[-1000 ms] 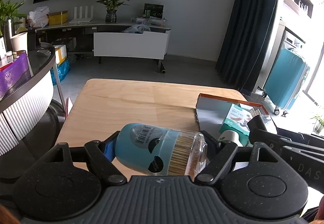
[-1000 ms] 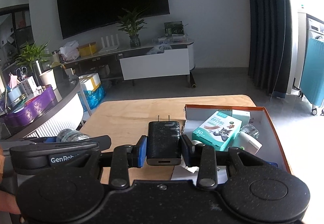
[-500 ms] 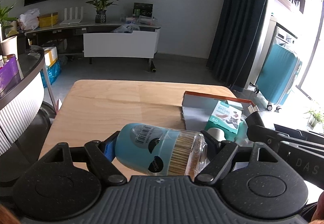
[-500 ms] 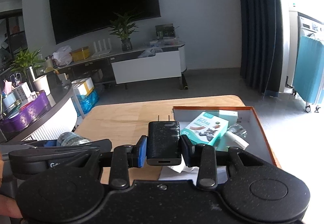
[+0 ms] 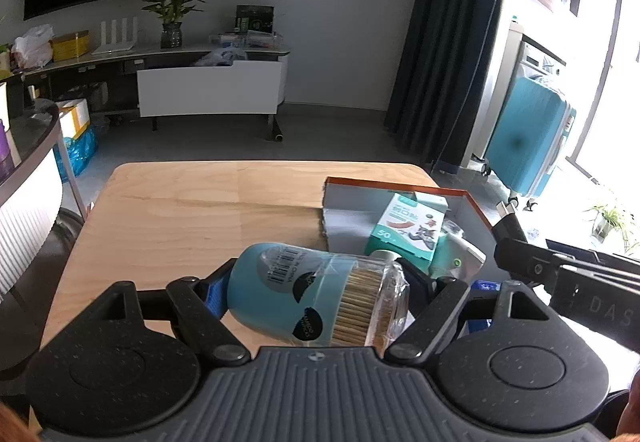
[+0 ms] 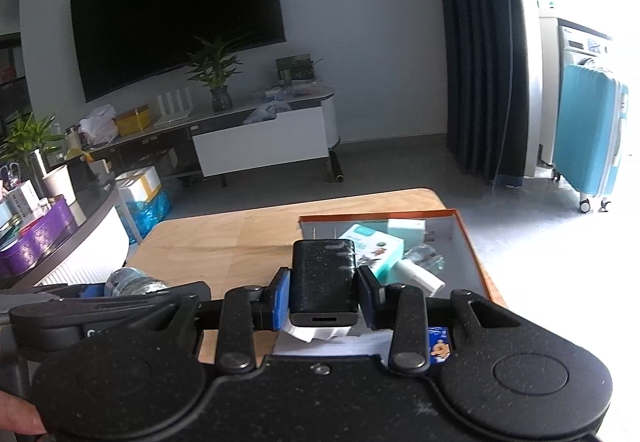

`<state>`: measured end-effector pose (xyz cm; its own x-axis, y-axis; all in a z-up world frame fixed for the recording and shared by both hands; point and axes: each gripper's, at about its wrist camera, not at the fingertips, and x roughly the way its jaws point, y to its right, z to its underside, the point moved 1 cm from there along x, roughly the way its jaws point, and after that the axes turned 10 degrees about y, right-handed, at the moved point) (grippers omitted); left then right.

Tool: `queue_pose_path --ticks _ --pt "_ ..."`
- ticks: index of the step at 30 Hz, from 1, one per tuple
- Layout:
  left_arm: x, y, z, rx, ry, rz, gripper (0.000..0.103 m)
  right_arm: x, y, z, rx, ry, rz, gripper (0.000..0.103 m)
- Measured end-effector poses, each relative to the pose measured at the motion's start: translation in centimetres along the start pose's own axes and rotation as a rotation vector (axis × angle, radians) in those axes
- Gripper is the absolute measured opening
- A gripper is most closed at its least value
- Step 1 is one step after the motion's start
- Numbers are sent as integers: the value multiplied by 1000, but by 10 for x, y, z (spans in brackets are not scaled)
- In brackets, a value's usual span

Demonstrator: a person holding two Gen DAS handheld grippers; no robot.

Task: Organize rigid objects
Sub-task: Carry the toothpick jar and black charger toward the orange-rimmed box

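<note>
My left gripper (image 5: 318, 292) is shut on a blue toothpick jar (image 5: 312, 300) with a clear end, held sideways above the wooden table (image 5: 192, 210). My right gripper (image 6: 324, 294) is shut on a black charger plug (image 6: 323, 282), held above the near end of the orange-rimmed box (image 6: 472, 242). The box also shows in the left wrist view (image 5: 400, 186). It holds a teal carton (image 5: 408, 226), a white tube (image 6: 420, 276) and a clear bottle. The right gripper appears at the right of the left wrist view (image 5: 560, 274).
A curved counter (image 6: 60, 238) with a purple tray stands left of the table. A TV bench (image 5: 208, 90) is across the floor. A turquoise suitcase (image 5: 528, 138) stands by the curtain at right. White papers (image 6: 328, 338) lie under the right gripper.
Both grippers have swung to the right and tilted, still holding their objects. The box now sits more toward the middle of both views.
</note>
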<state>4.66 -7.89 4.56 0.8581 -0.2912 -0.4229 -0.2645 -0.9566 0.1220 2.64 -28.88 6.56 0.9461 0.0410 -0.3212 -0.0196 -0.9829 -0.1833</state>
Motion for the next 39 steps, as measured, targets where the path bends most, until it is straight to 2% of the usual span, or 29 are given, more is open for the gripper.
queue_pose_path --ticks 17,39 --pt "9 31 1 38 -11 73 82 -8 31 -4 23 23 73 43" --pt "19 56 6 71 -47 119 82 -7 47 -6 37 25 98 43"
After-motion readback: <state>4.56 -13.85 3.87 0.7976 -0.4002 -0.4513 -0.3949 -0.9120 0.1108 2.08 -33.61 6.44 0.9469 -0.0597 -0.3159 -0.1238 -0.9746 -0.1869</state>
